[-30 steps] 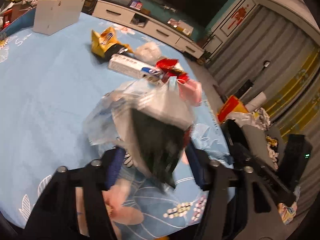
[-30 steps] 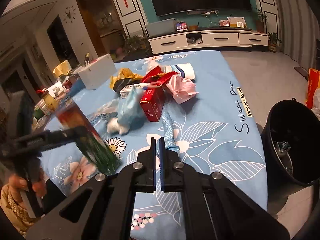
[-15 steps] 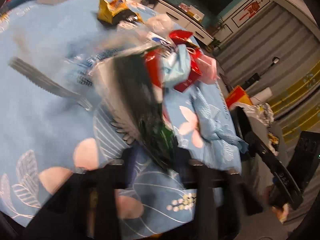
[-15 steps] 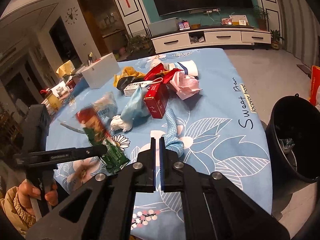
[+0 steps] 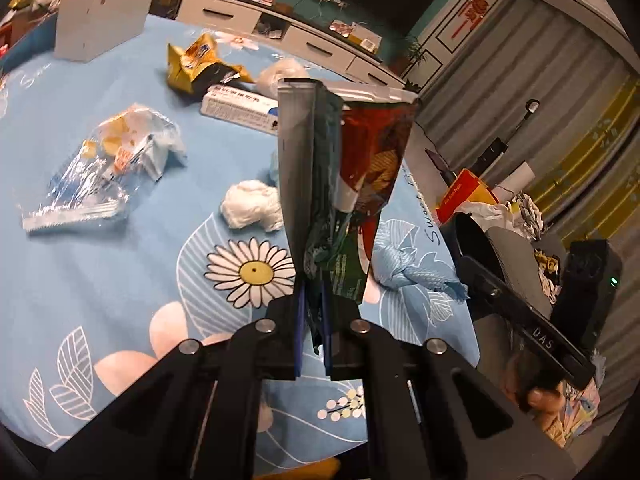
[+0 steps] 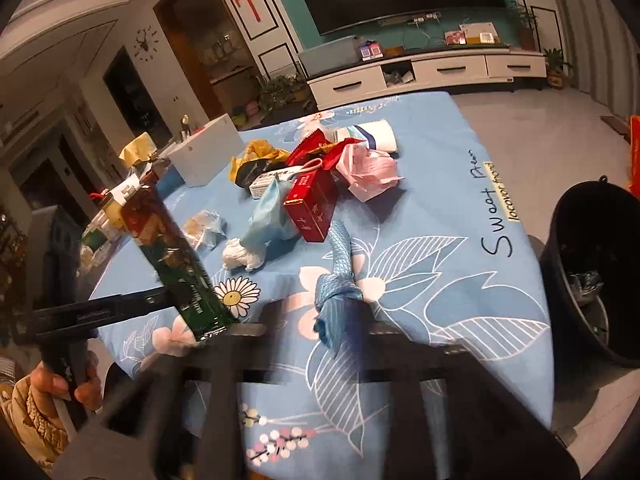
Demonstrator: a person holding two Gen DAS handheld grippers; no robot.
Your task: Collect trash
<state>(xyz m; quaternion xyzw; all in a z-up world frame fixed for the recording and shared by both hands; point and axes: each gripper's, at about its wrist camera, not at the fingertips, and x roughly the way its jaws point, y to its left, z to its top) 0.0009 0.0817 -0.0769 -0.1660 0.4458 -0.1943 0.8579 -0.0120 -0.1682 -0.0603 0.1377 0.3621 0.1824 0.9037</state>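
The left gripper (image 5: 313,312) is clenched on the bottom edge of a snack bag (image 5: 344,168), held upright above the table (image 5: 120,280). The bag looks light, crinkly and slick (probably empty), so a pinch at a seam suits it. The right gripper (image 6: 312,332) is opening, a blue rag (image 6: 338,280) between its blurred jaws, unpressed. A flowered cloth covers the table; the bin (image 6: 592,272) stands beside it.
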